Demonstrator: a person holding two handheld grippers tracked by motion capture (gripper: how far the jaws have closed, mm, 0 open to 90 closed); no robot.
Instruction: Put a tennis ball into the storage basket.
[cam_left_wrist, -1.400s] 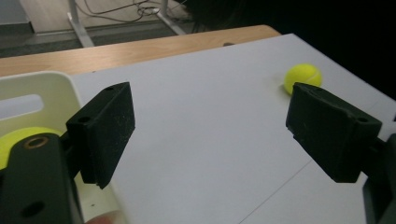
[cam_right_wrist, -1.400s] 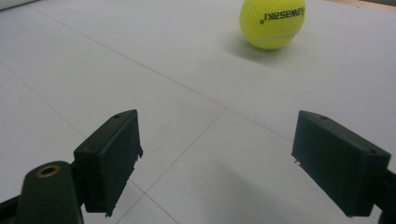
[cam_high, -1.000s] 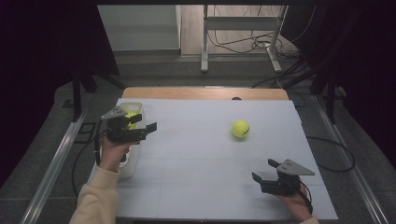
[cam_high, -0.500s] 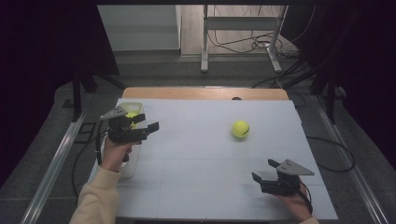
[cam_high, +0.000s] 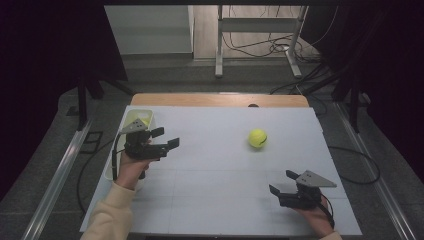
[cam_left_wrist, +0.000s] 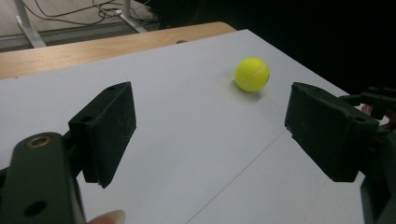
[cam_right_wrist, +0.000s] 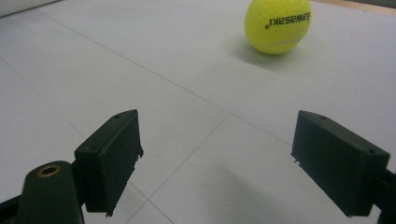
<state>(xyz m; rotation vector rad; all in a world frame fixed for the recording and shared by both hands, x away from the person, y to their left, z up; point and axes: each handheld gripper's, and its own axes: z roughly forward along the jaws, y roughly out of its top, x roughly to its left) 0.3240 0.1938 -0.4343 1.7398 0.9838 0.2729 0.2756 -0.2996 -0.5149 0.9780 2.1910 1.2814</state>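
1. My left gripper (cam_high: 162, 140) hangs over the left part of the white table (cam_high: 210, 200). Its jaws stand apart with nothing between them, and they point toward the table's right side.
2. In the left gripper view those two black jaws frame bare table, and the tennis ball (cam_left_wrist: 252, 73) lies farther off between them, nearer the right jaw.
3. The ball (cam_high: 258, 138) rests on the table right of centre, well apart from both my grippers. It is yellow-green and touches nothing but the table top.
4. My right gripper (cam_high: 284, 184) sits low at the near right part of the table, in my right hand (cam_high: 315, 215). Its jaws are wide apart and empty, aimed up the table and a little to the left.
5. In the right gripper view the ball (cam_right_wrist: 277, 24) lies ahead, beyond the gap of the jaws and toward the right jaw. Dark lettering runs across its upper face, upside down from this side.
6. A white bin (cam_high: 131, 120) stands at the table's left edge, just behind my left gripper. Something yellow-green (cam_high: 140, 121) lies inside it; I cannot tell what it is.
7. My left hand (cam_high: 131, 167) grips the left gripper from below, and a pale sleeve (cam_high: 111, 215) covers that forearm.
8. Thin lines cross the table top; the ball lies beyond them on the far half.
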